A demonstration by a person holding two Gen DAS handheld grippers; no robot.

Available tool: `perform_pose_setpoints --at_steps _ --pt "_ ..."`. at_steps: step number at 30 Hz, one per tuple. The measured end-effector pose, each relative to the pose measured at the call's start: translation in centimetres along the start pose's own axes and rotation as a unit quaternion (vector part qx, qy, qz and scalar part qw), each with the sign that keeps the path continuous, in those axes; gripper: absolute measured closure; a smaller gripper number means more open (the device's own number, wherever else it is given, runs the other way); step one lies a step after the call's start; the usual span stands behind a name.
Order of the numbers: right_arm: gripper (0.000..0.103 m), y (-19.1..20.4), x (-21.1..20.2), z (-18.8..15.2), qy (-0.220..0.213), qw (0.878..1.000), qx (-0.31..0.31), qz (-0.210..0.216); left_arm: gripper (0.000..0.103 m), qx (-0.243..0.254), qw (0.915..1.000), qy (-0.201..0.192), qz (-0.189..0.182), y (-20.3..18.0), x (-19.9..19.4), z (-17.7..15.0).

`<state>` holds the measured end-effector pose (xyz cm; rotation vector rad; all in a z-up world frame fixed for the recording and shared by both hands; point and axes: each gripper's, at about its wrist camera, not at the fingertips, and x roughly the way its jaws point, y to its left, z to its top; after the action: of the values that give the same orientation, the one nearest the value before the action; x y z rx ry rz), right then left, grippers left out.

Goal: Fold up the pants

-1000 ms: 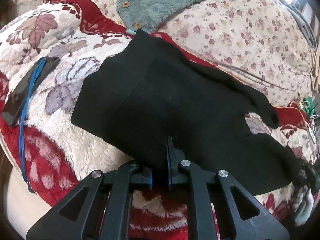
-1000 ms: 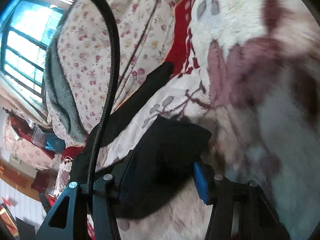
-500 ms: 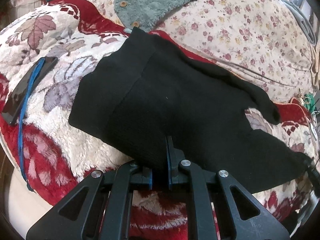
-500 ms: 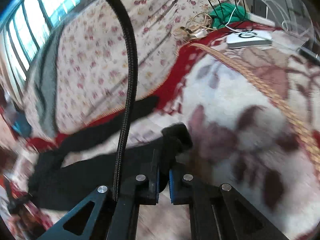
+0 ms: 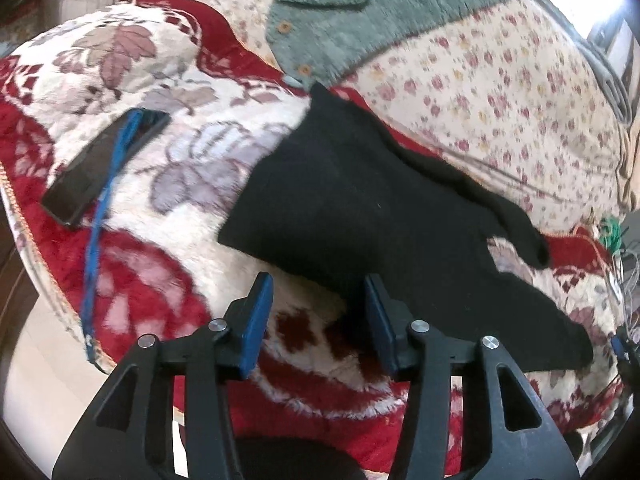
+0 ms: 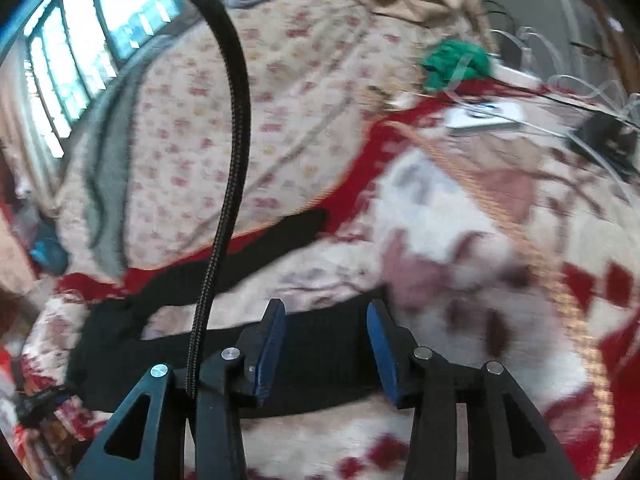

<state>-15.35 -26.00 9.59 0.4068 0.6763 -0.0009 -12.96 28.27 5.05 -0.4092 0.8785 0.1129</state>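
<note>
Black pants (image 5: 360, 208) lie spread on a red and white fleece blanket (image 5: 168, 208), waist at the left, two legs running right. My left gripper (image 5: 318, 312) is open and empty, just short of the waist's near edge. In the right wrist view the near pant leg (image 6: 320, 344) lies across the blanket and the far leg (image 6: 280, 236) lies behind it. My right gripper (image 6: 326, 336) is open over the near leg's end, holding nothing.
A black phone (image 5: 100, 168) with a blue strap (image 5: 104, 208) lies on the blanket at the left. A grey-green fleece garment (image 5: 360, 12) lies on a floral quilt (image 5: 500, 92) behind. A green bundle (image 6: 456, 62), cables and a white device (image 6: 484, 116) lie at the right.
Both grippers were shut on the pants half a second ago and are open now. The pants lie flat on the blanket. The left gripper has drawn back from the waist.
</note>
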Motion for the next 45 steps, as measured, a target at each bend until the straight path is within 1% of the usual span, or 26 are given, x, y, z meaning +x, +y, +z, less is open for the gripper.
perform_pose_setpoints --at_steps 1,3,5,7,11,12,13,14,16,18,20,22,24,26,29,32,33,35,38,40,42,45 --pt "0.061 0.9 0.8 -0.1 0.009 1.000 -0.003 0.022 0.057 -0.004 1.0000 -0.006 0.000 0.3 -0.2 0.1" --pt "0.061 2.5 2.9 -0.6 0.031 0.999 -0.016 0.038 0.056 -0.016 0.9998 -0.011 -0.001 0.6 -0.2 0.4" --pt "0.061 4.0 5.0 -1.3 0.052 0.997 -0.031 0.051 0.056 -0.025 0.9997 0.000 -0.005 0.9 0.4 0.5" --pt "0.061 5.0 7.1 -2.0 0.073 0.994 -0.031 0.074 0.056 -0.030 0.9995 0.005 -0.006 1.0 0.8 0.5" --pt "0.061 6.9 10.8 -2.3 0.115 0.987 -0.034 0.104 0.056 -0.040 0.9989 0.018 -0.014 1.3 2.0 0.6" --pt "0.061 7.4 11.6 -2.4 0.124 0.986 -0.035 0.108 0.052 -0.046 0.9985 0.025 -0.016 1.4 2.4 0.6" --pt "0.060 7.9 12.6 -2.6 0.135 0.984 -0.035 0.115 0.046 -0.054 0.9980 0.029 -0.017 1.6 2.9 0.6" --pt "0.060 8.2 13.5 -2.8 0.142 0.982 -0.033 0.123 0.045 -0.062 0.9975 0.031 -0.018 1.9 3.2 0.6" --pt "0.060 8.5 14.4 -2.9 0.149 0.980 -0.028 0.125 0.045 -0.072 0.9966 0.032 -0.025 2.1 3.3 0.6" --pt "0.059 8.6 15.0 -2.6 0.151 0.980 -0.022 0.132 0.046 -0.065 0.9976 0.022 -0.011 1.8 2.7 0.8" --pt "0.058 8.0 15.1 -1.9 0.141 0.980 -0.006 0.137 0.046 -0.053 0.9985 0.011 0.000 1.4 1.7 0.9" --pt "0.058 7.1 15.5 -0.9 0.135 0.982 0.007 0.132 0.046 -0.045 0.9989 -0.004 0.006 1.0 0.5 1.2" --pt "0.057 6.0 15.8 0.0 0.129 0.984 0.016 0.121 0.046 -0.039 0.9990 -0.020 0.003 0.4 -0.6 1.5" --pt "0.056 4.8 16.4 1.0 0.128 0.986 0.025 0.107 0.046 -0.029 0.9994 -0.021 0.000 -0.5 -1.0 2.0" --pt "0.054 2.9 17.3 2.6 0.125 0.988 0.041 0.081 0.045 -0.013 0.9996 -0.016 -0.018 -2.3 -0.6 3.1" --pt "0.054 1.4 18.3 3.8 0.126 0.986 0.067 0.082 0.045 -0.002 0.9991 0.005 -0.042 -4.7 1.2 4.3" --pt "0.054 1.1 18.8 4.1 0.131 0.985 0.076 0.079 0.045 0.001 0.9981 0.018 -0.059 -5.7 2.1 4.7" --pt "0.053 0.9 19.4 4.8 0.135 0.985 0.082 0.074 0.045 0.002 0.9967 0.040 -0.071 -7.5 3.9 5.5" --pt "0.053 2.2 20.2 7.0 0.129 0.988 0.054 0.063 0.045 0.010 0.9946 0.062 -0.083 -10.3 6.8 6.7" --pt "0.053 3.7 21.6 8.7 0.133 0.990 0.030 0.043 0.045 0.006 0.9934 0.078 -0.084 -11.8 8.7 7.4" --pt "0.053 4.8 23.5 10.2 0.141 0.990 0.012 0.025 0.045 -0.002 0.9917 0.093 -0.088 -13.0 10.7 7.9" --pt "0.049 6.0 27.9 11.4 0.170 0.985 -0.028 -0.023 0.045 -0.026 0.9874 0.124 -0.094 -13.7 13.4 8.3"
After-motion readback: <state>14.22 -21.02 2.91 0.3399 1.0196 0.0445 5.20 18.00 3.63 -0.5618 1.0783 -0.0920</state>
